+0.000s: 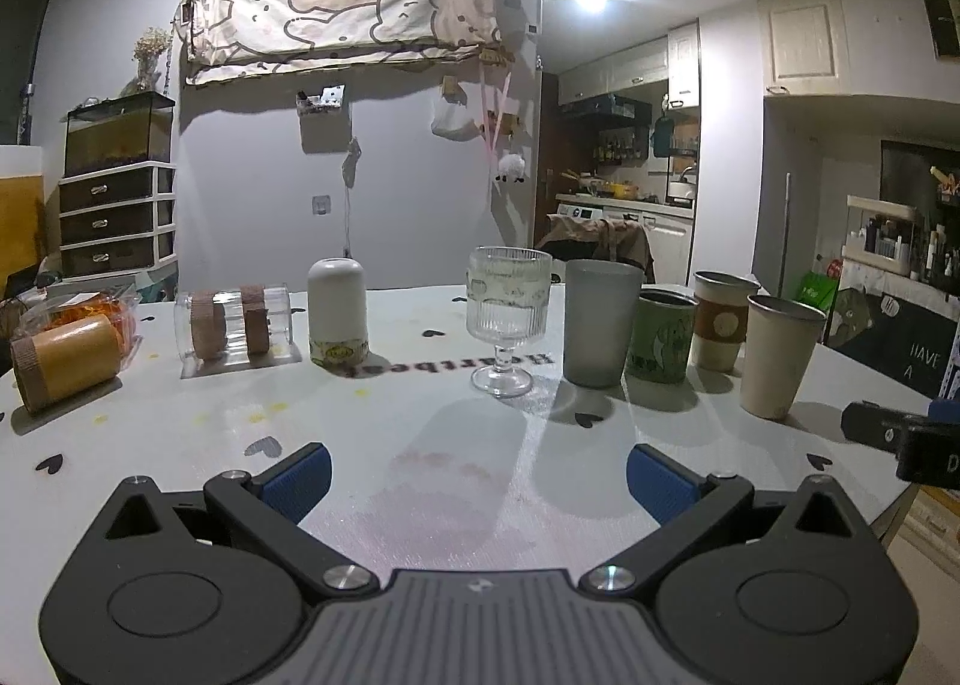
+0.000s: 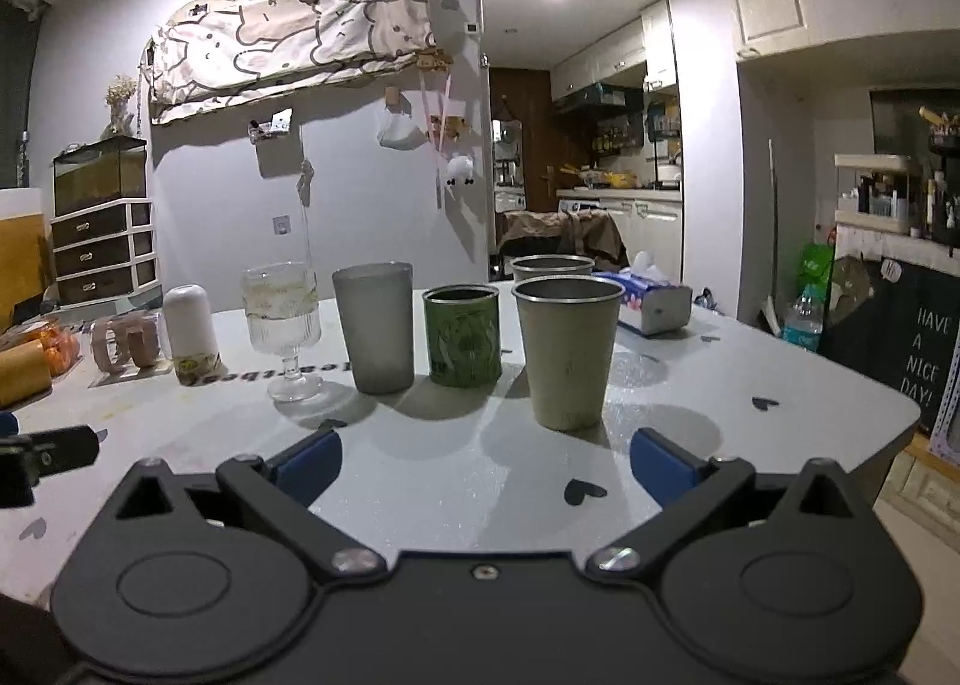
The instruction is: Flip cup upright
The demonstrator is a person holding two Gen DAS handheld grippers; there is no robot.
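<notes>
A row of cups stands on the white table (image 1: 420,481). A white cup (image 1: 337,313) stands upside down at the left; it also shows in the right wrist view (image 2: 191,328). A clear cup with brown bands (image 1: 234,325) and a tan cup (image 1: 66,361) lie on their sides. Upright are a ribbed glass goblet (image 1: 507,313), a frosted grey cup (image 1: 600,322), a green cup (image 1: 660,334), a sleeved cup (image 1: 720,322) and a cream metal cup (image 1: 780,355) (image 2: 567,352). My left gripper (image 1: 478,472) is open and empty. My right gripper (image 2: 483,469) is open and empty before the cream cup.
A tissue pack (image 2: 651,301) lies at the table's far right. A container of orange items (image 1: 111,313) sits at the far left. The right gripper's side shows at the left wrist view's right edge (image 1: 900,433). The table's right edge (image 2: 900,415) drops to the floor.
</notes>
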